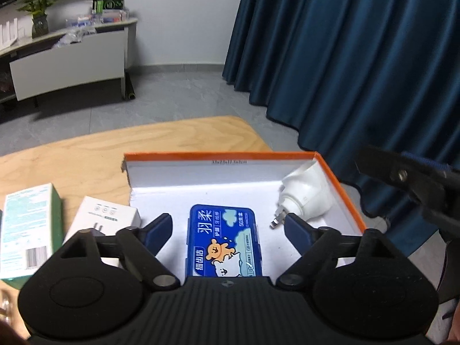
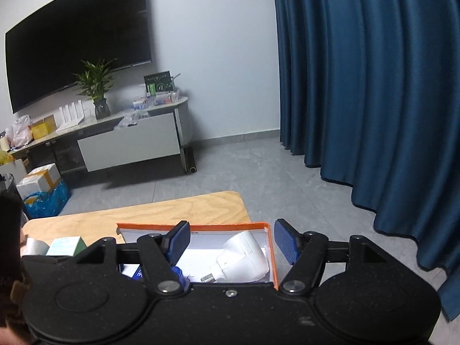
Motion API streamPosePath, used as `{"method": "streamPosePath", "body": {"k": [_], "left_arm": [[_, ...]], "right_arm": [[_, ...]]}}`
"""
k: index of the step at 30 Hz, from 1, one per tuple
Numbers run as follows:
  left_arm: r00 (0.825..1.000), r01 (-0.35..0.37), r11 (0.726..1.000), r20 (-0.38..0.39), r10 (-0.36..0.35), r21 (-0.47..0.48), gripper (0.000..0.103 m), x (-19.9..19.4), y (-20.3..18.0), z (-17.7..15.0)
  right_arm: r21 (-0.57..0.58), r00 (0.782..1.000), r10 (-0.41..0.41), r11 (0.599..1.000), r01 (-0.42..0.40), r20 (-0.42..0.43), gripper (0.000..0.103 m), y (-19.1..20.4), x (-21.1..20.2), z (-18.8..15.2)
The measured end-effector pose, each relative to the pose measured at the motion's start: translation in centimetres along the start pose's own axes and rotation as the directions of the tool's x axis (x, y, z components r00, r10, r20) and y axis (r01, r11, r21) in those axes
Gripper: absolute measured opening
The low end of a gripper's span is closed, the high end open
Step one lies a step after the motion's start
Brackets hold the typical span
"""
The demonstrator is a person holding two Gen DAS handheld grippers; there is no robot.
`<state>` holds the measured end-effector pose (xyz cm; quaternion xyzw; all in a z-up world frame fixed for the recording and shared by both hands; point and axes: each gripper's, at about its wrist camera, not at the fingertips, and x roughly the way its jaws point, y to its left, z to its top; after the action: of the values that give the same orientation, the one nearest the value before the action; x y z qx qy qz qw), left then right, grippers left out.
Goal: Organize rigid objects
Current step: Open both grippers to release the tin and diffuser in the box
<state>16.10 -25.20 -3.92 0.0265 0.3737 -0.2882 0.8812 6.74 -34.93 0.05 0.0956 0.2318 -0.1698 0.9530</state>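
Inside the box (image 1: pixel 339 184), I see bare floor along the far wall and the left wall. The blue case (image 1: pixel 224 241) fills the middle, and the white plug (image 1: pixel 304 192) blocks the far right corner. My left fingers (image 1: pixel 161 227) stand spread either side of the case, clear of it. Left of the box, two cartons (image 1: pixel 106 218) crowd the table (image 1: pixel 86 161); its far edge lies bare.

Illumination is dim and even. Glare brightens the box floor (image 1: pixel 207 192). Fisheye distortion bends frame edges; corners vignette.
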Motion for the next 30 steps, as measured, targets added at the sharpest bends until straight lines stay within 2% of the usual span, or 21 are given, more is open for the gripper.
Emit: {"method": "streamPosePath", "body": {"k": [3, 8, 18, 30], "left_arm": [[1.0, -0.006, 1.0, 0.01, 0.006, -0.015, 0.091, -1.8, 0.0, 0.0], [0.997, -0.078, 0.997, 0.011, 0.078, -0.028, 0.099, -5.1, 0.0, -0.8], [0.982, -0.189, 0.981, -0.019, 0.189, -0.042, 0.101, -10.1, 1.5, -3.5], [0.966, -0.257, 0.962, 0.0, 0.258, -0.088, 0.101, -14.7, 4.9, -6.0]], "right_arm": [[-0.007, 1.0, 0.005, 1.0, -0.005, 0.001, 0.078, 0.2, -1.2, -0.4], [-0.007, 1.0, 0.022, 1.0, -0.023, -0.016, 0.082, 1.2, -3.0, -1.0], [-0.036, 0.995, 0.082, 0.996, -0.084, -0.055, 0.082, 4.2, -6.3, -2.9], [-0.097, 0.979, 0.18, 0.977, -0.189, -0.093, 0.082, 8.7, -8.1, -4.1]]}}
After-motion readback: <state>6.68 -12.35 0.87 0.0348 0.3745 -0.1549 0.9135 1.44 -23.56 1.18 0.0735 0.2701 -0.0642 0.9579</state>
